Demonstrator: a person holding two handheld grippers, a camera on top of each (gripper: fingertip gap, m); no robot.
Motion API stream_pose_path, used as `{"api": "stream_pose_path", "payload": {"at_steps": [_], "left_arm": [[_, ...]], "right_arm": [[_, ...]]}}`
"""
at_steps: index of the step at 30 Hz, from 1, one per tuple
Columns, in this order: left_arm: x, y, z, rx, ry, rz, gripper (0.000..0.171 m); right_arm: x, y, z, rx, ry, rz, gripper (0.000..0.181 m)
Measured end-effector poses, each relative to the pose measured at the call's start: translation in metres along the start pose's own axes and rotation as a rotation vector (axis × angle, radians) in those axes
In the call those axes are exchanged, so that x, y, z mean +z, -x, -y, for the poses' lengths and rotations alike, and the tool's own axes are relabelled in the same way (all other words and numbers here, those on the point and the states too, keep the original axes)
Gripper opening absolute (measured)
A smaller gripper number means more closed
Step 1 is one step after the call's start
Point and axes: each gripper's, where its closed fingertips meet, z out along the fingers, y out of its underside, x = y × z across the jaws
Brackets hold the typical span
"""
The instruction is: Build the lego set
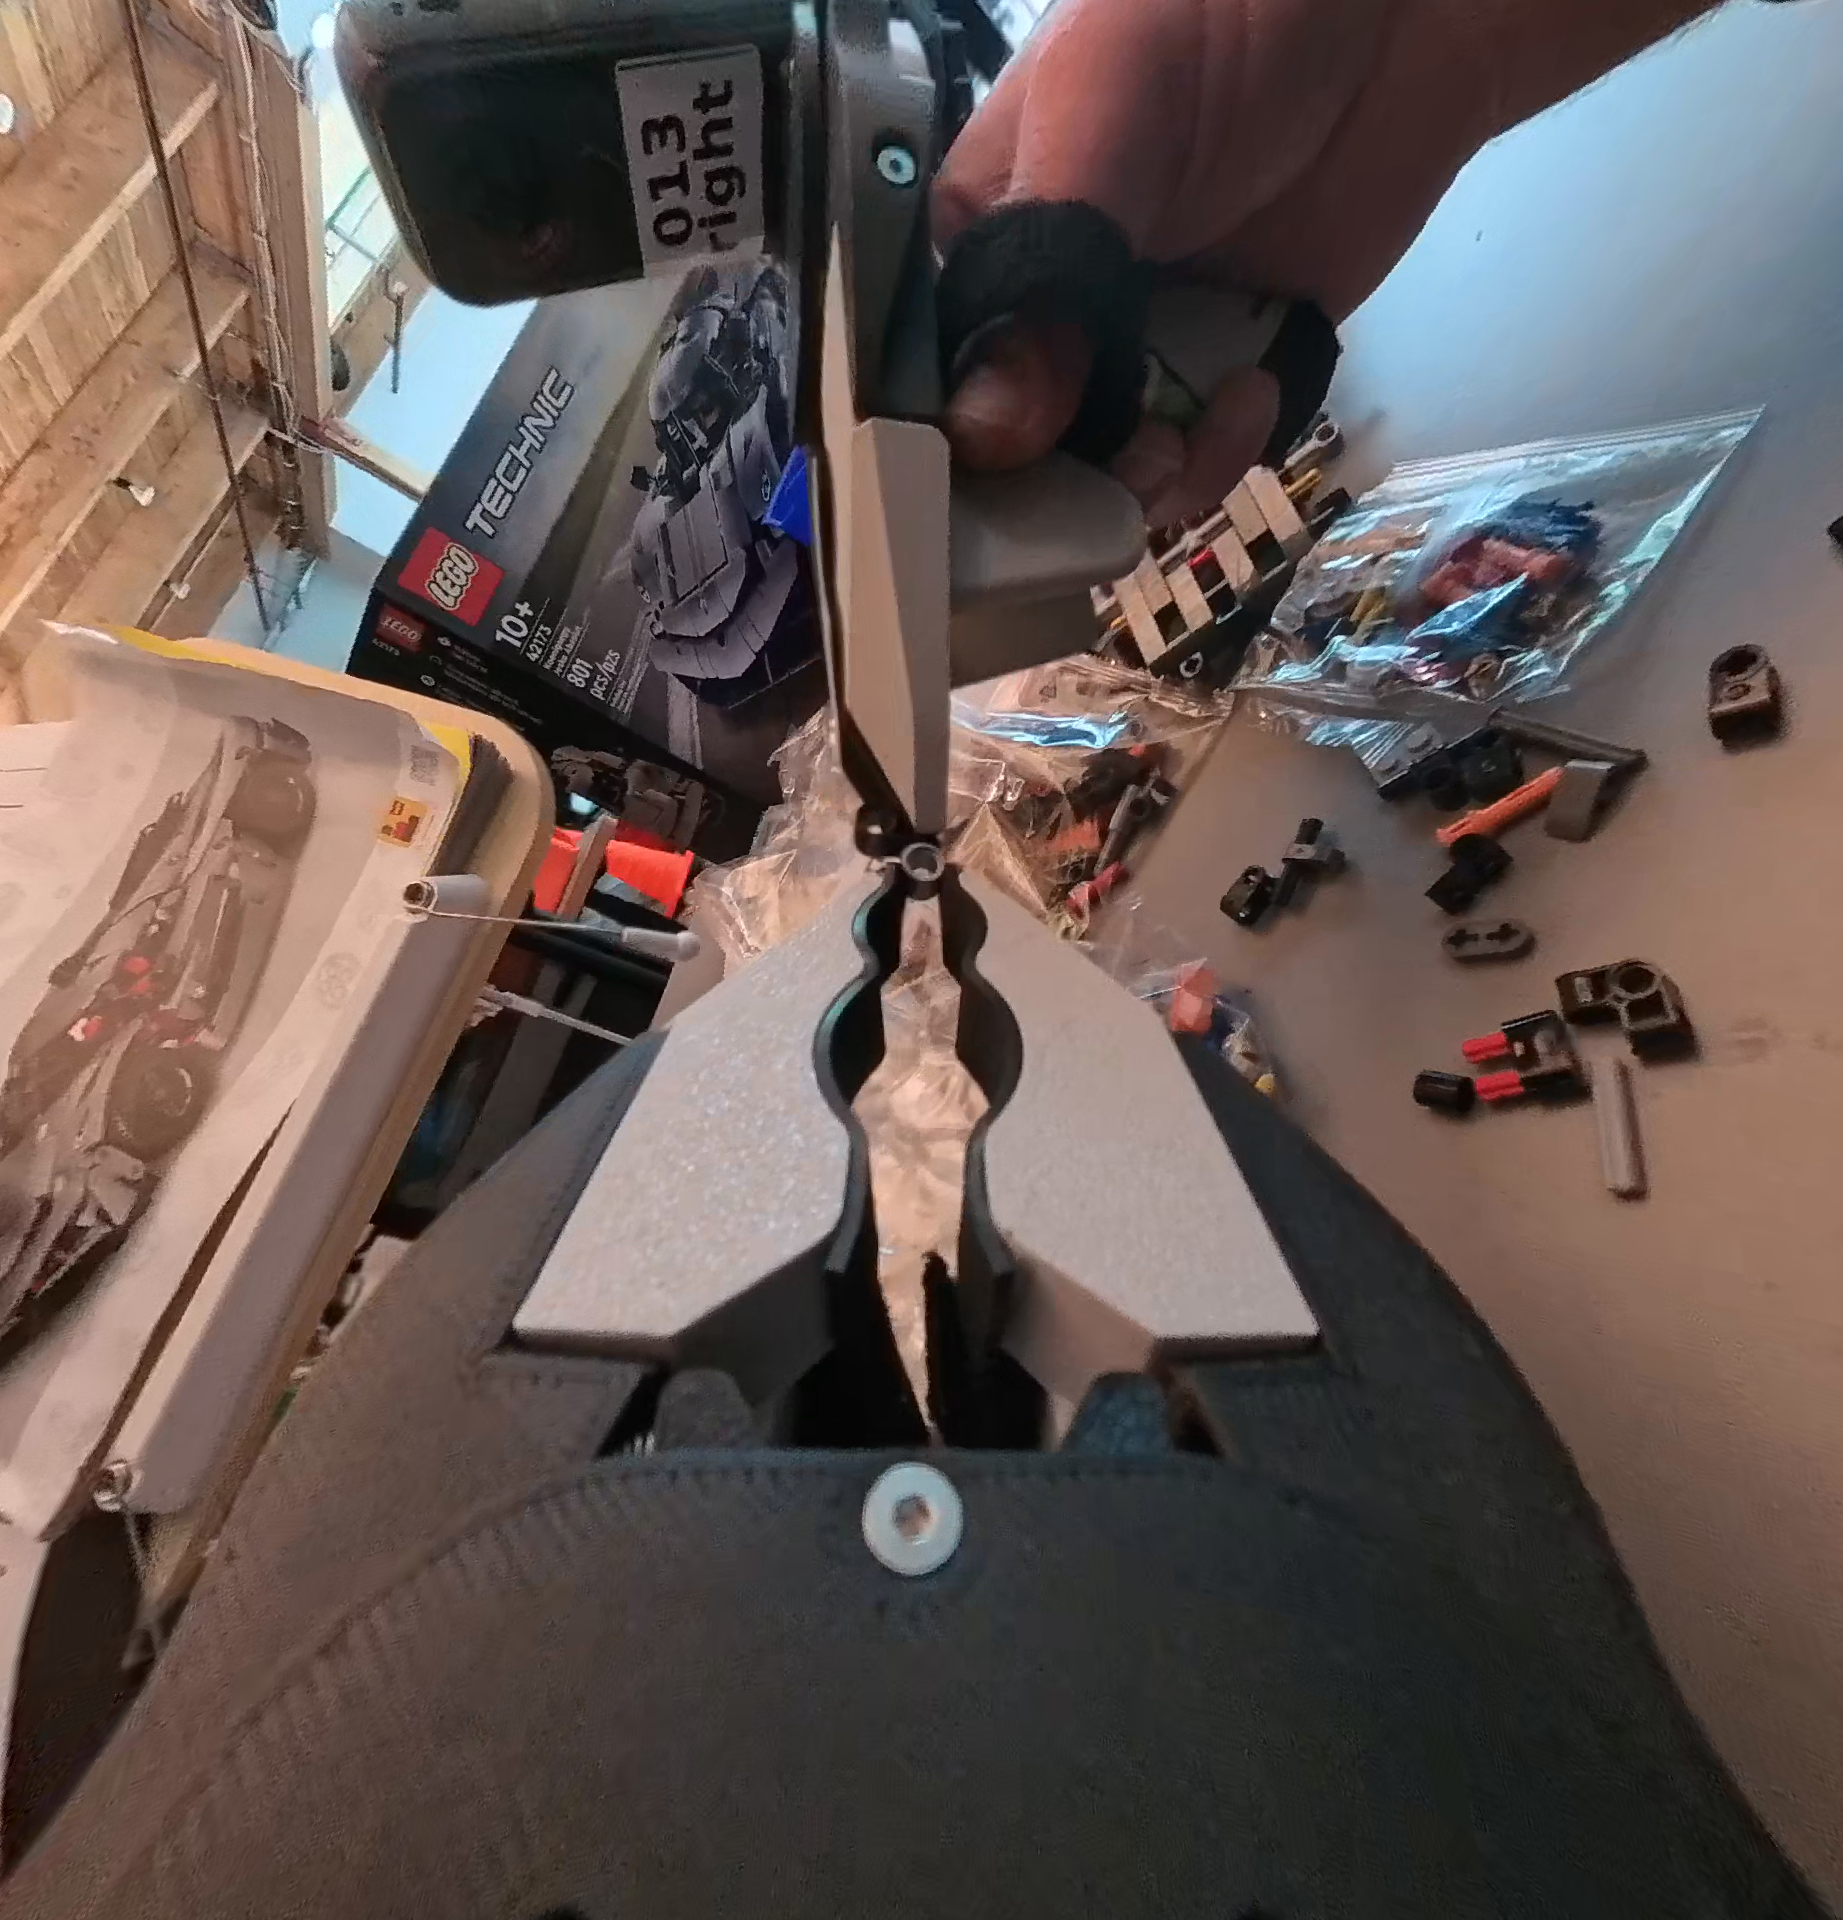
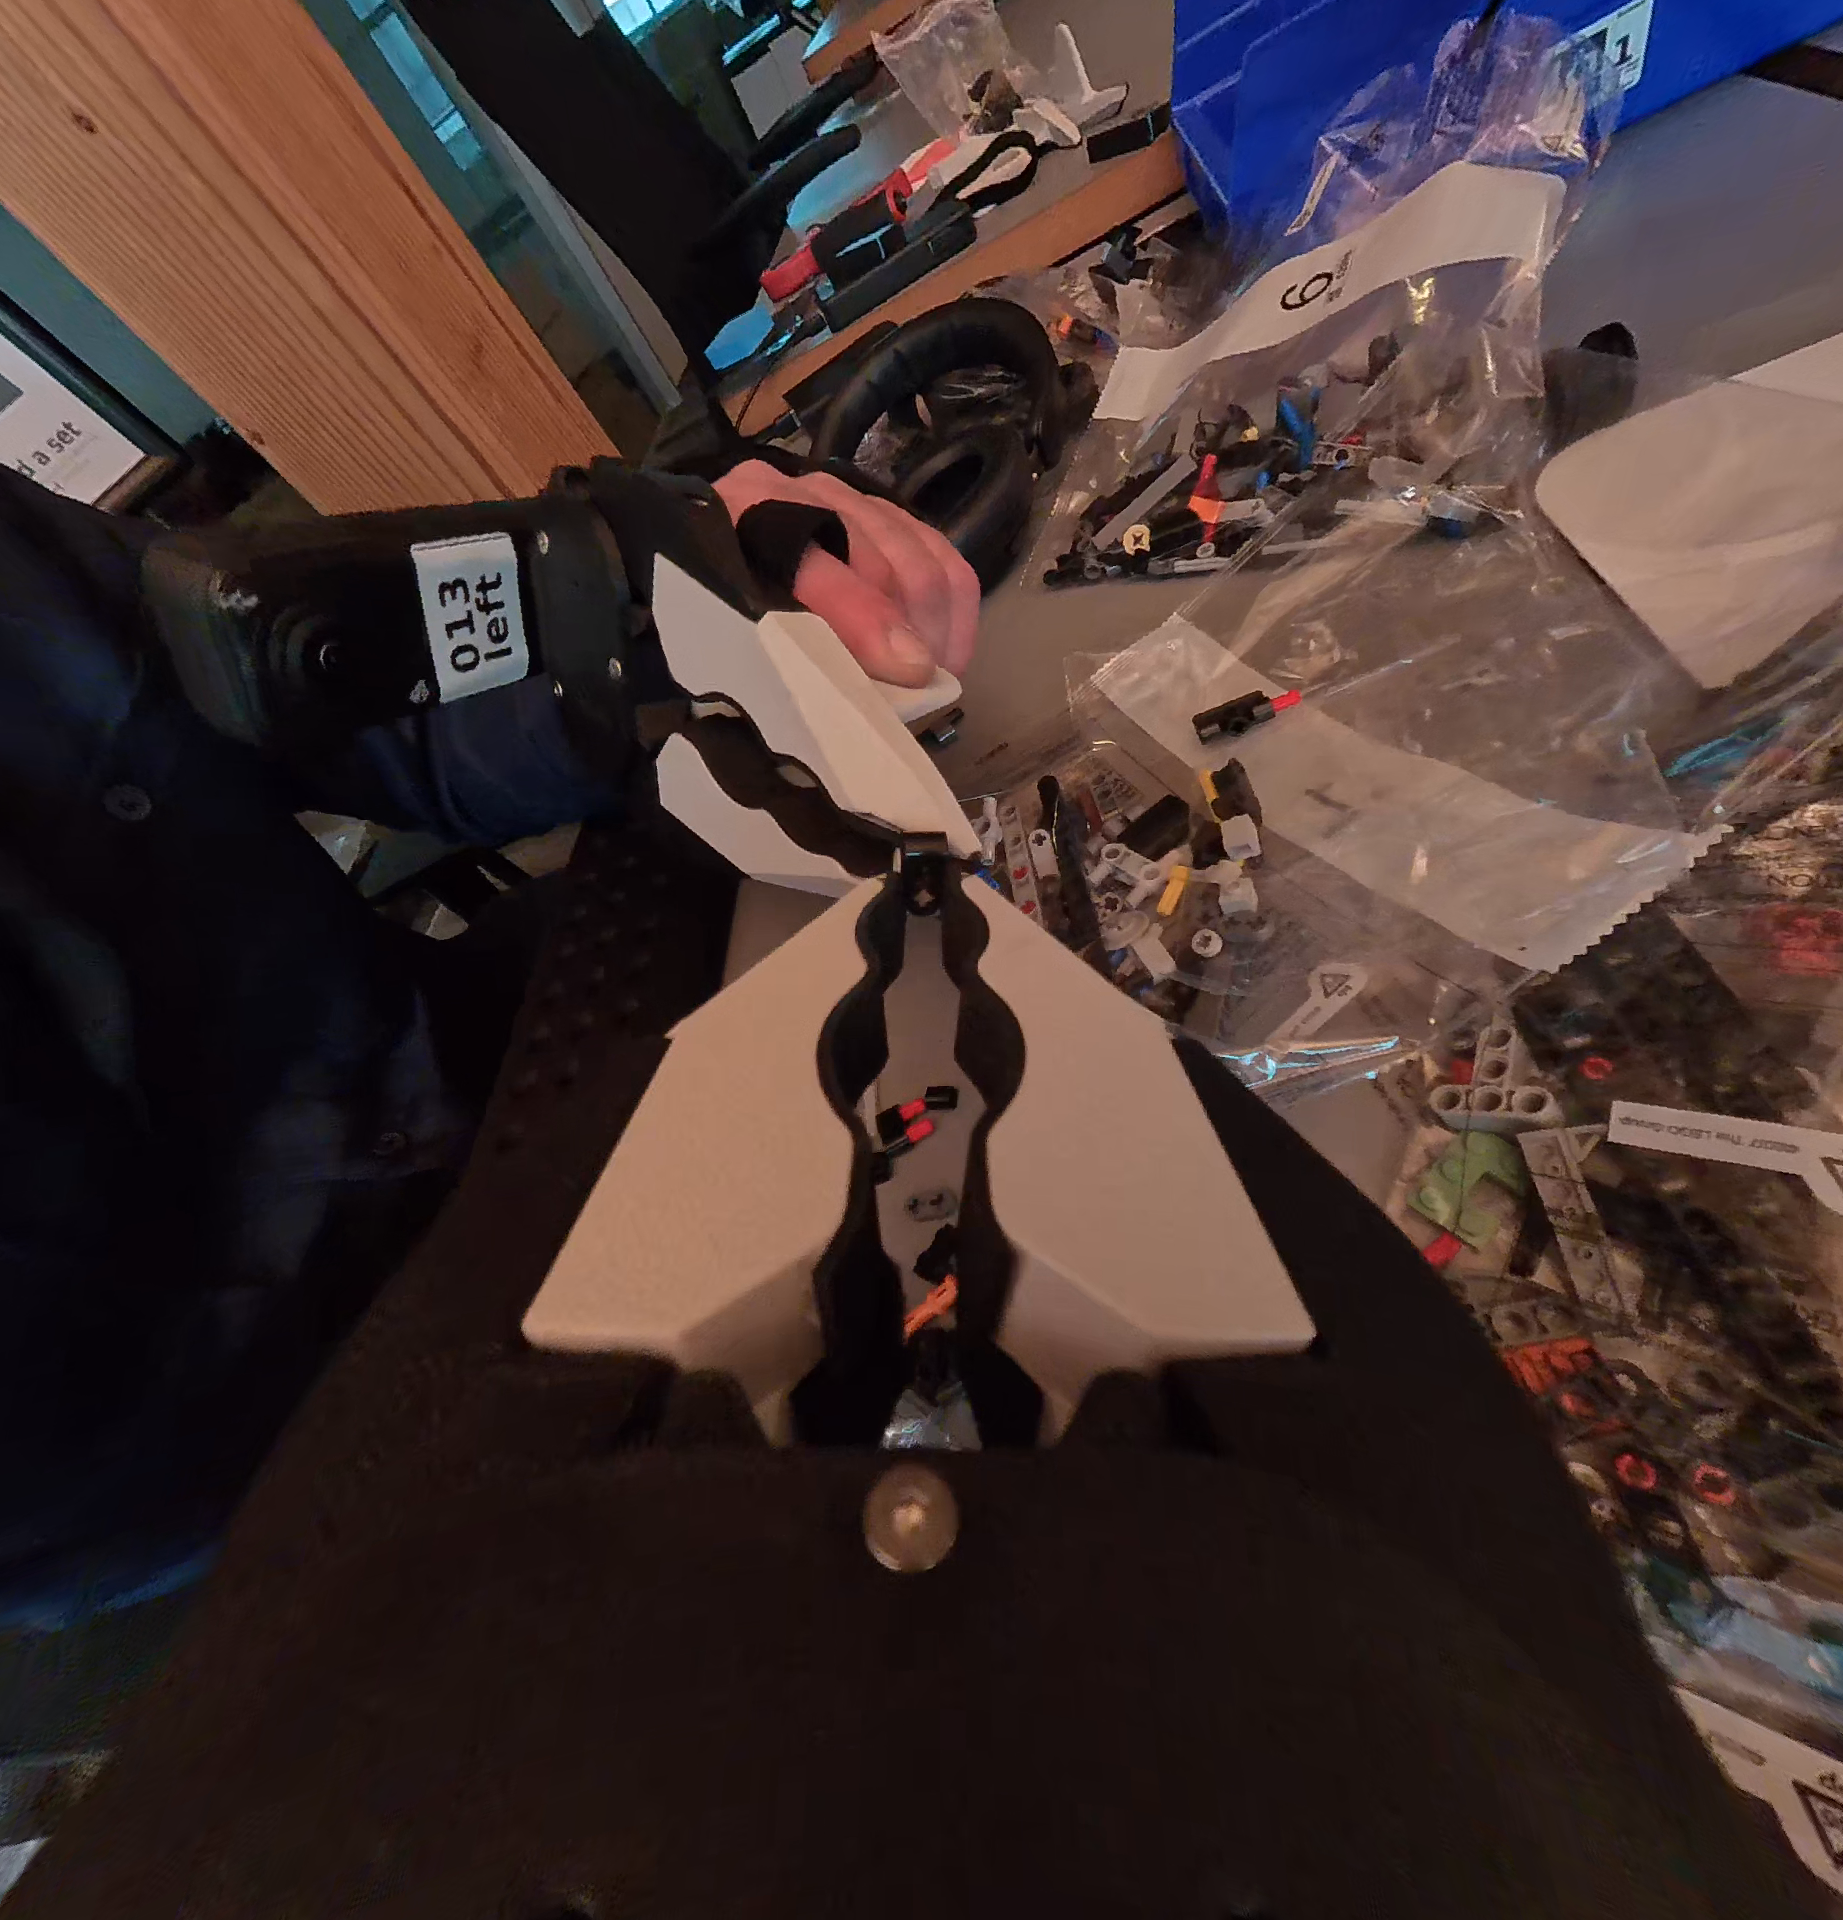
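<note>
Grippers meet tip to tip: left gripper (image 1: 912, 868) clenched on grey connector (image 1: 919, 862), right gripper (image 2: 922, 883) clenched on black connector (image 2: 919, 871), above table (image 1: 1519, 1299) edge.

At the centre of the frame the right gripper (image 2: 922, 883) pinches a small black piece (image 2: 919, 871), meeting the tips of the left gripper (image 2: 948, 840) coming from the upper left, above clear bags of parts (image 2: 1343, 488).

Black padded headphones (image 2: 938, 416) lie near the grey table's (image 2: 1675, 187) far edge, beside a pale wooden bench (image 2: 1052, 218) carrying black and red tools (image 2: 875, 244).
</note>
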Motion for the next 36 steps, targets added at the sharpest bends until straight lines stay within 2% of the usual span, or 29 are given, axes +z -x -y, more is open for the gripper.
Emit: {"api": "stream_pose_path", "payload": {"at_steps": [5,7,10,18,29,36], "left_arm": [[0.000,-0.004,-0.001,-0.183,-0.048,-0.095,0.005],[-0.002,-0.002,-0.002,-0.234,-0.071,-0.112,0.000],[-0.004,-0.001,0.003,-0.336,-0.117,-0.150,0.007],[-0.003,-0.013,0.005,-0.360,-0.121,-0.228,0.016],[-0.007,-0.013,0.008,-0.380,-0.141,-0.261,0.007],[-0.010,-0.009,0.013,-0.470,-0.187,-0.289,0.005]], "right_arm": [[-0.001,-0.002,-0.002,-0.054,0.024,-0.041,0.004],[-0.004,-0.006,0.000,-0.082,0.020,-0.074,0.004],[-0.006,-0.010,-0.004,-0.122,0.051,-0.112,0.004],[0.002,0.000,-0.012,-0.234,0.112,-0.095,0.004],[0.002,0.002,-0.013,-0.319,0.130,-0.117,0.004],[0.000,0.006,-0.009,-0.341,0.114,-0.117,0.004]]}}
